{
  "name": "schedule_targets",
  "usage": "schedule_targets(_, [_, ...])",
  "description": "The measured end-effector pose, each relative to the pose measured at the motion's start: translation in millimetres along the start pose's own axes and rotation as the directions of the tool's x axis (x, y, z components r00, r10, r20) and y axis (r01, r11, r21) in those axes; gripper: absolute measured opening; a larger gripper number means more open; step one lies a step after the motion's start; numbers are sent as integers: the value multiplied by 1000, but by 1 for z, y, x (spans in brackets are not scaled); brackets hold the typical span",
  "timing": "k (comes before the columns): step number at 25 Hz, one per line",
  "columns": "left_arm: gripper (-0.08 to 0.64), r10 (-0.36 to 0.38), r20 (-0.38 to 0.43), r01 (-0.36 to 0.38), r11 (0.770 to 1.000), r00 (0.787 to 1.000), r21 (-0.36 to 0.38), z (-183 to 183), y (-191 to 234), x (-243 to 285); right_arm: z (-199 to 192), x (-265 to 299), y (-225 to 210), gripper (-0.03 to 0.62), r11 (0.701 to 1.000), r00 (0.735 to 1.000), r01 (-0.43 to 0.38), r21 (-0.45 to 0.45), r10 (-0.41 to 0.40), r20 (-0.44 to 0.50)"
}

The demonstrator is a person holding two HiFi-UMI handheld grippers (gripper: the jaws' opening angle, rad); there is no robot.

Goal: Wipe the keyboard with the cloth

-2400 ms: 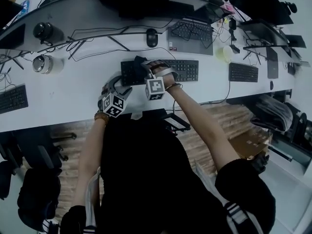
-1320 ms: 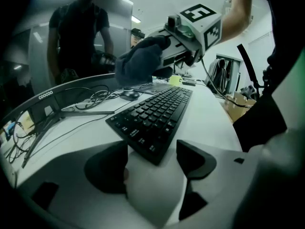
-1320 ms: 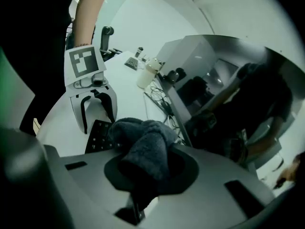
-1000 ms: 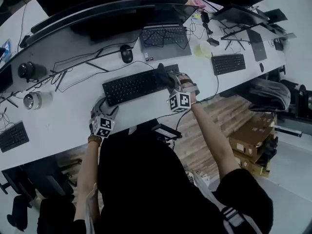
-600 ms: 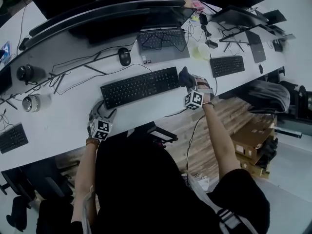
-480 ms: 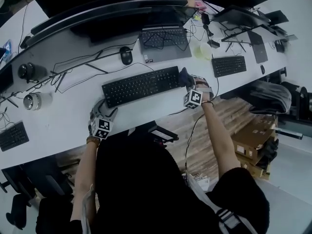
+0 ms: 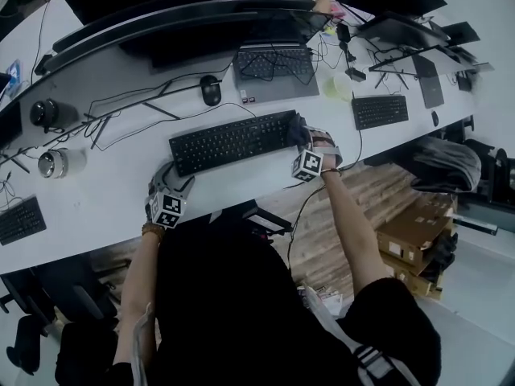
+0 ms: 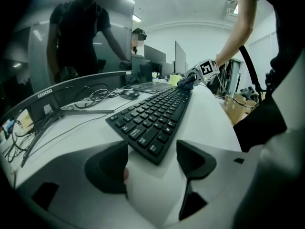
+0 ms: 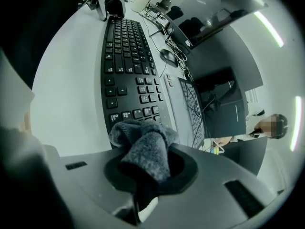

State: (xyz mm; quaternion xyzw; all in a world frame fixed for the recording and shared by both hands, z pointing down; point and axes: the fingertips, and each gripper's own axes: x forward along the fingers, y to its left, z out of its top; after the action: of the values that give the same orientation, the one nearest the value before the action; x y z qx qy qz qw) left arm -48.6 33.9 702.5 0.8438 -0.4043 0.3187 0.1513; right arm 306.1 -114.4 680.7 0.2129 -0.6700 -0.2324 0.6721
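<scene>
A black keyboard [image 7: 232, 141] lies on the white desk [image 7: 105, 185] in front of me. My right gripper [image 7: 298, 134] is shut on a dark grey cloth [image 9: 145, 150], which bunches out of the jaws and rests at the keyboard's right end [image 9: 125, 66]. My left gripper [image 7: 168, 177] sits on the desk just off the keyboard's left front corner [image 8: 153, 121]. Its jaws stand apart with nothing between them. From the left gripper view I see the right gripper [image 8: 189, 79] at the far end of the keyboard.
Behind the keyboard lie a black mouse [image 7: 212, 89], loose cables [image 7: 133, 111] and a laptop [image 7: 276, 69]. Curved monitors [image 7: 161, 24] stand at the back. Two cups [image 7: 50, 162] sit far left, another keyboard [image 7: 380, 111] far right. Cardboard boxes [image 7: 414, 232] stand on the wooden floor.
The right gripper carried the cloth from the keyboard's left part to its right end, went just past it, then came back onto the right end. The left gripper has stayed put.
</scene>
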Motion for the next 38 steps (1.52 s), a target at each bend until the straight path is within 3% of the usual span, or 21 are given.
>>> schedule_targets(20, [314, 3, 0, -3, 1000, 1000, -3, -1, -1, 0, 29, -8, 7, 37, 998, 999, 21, -63, -19, 30])
schedule_targets(38, [314, 9, 1, -9, 1000, 1000, 1, -1, -2, 0, 100, -21, 24, 35, 991, 986, 28, -132, -6, 166])
